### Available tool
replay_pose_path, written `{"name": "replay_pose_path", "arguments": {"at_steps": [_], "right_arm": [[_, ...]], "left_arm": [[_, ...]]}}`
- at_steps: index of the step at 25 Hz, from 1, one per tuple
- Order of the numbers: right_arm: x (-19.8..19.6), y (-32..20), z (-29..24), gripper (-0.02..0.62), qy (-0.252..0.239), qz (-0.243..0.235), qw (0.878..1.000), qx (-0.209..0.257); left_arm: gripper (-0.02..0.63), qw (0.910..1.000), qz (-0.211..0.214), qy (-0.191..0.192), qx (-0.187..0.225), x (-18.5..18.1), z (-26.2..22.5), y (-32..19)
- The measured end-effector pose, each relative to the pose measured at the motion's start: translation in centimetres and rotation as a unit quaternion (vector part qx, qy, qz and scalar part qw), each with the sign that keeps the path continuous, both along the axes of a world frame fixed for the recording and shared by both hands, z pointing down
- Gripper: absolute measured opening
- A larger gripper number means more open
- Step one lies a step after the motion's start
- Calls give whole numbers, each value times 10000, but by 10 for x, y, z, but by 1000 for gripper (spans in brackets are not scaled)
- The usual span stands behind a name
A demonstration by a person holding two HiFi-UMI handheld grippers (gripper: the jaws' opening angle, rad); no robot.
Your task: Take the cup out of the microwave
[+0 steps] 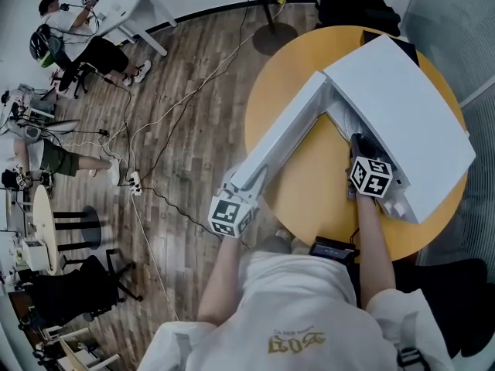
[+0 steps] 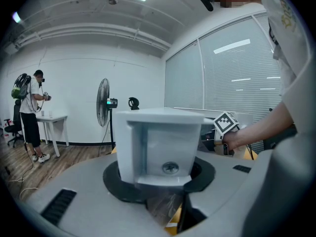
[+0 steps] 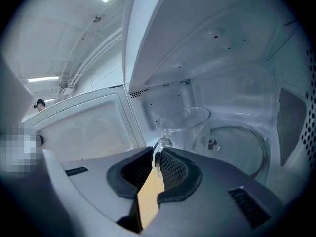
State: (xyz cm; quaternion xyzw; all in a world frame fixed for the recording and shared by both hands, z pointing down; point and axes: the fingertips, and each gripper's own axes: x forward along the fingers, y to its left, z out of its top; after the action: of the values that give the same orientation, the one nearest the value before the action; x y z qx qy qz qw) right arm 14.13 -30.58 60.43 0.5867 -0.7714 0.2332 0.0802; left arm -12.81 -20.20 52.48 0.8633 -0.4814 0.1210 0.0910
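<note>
Right gripper [image 3: 159, 157] reaches into the open microwave [image 1: 402, 107]. Its jaws are narrow, and the dark pads pinch the handle [image 3: 160, 144] of the cup [image 3: 190, 127] from both sides. Cup: clear glass, upright, standing inside the cavity at the front left edge of the glass turntable [image 3: 237, 144]. Only the white back wall of the cavity shows through the cup's wall. Cavity contents: the cup and the turntable. Left gripper [image 2: 163, 181] is clamped tight on the free end of the microwave door [image 2: 163, 137], a white block with a screw head sitting between its jaws. In the head view the door [image 1: 286, 137] stands swung wide out from the microwave body toward the left gripper [image 1: 251, 180]. The right gripper [image 1: 360, 149] enters the opening beside the hinge corner. The microwave sits on a round yellow counter [image 1: 309, 184]. A standing fan [image 2: 103, 102] is visible behind the door in the left gripper view.
</note>
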Motion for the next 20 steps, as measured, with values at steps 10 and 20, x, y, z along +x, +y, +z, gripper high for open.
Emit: {"name": "replay_pose_path", "arguments": {"at_steps": [10,20], "right_arm": [[-8,-1,-7,46,-10,-187,9997,186],[-11,3,-9,43,-128,-212,9991,339]], "left_arm": [[164,10000,-14,15,-42,-3,2,0],[164,10000,3,-10,20,-1,3,2]]}}
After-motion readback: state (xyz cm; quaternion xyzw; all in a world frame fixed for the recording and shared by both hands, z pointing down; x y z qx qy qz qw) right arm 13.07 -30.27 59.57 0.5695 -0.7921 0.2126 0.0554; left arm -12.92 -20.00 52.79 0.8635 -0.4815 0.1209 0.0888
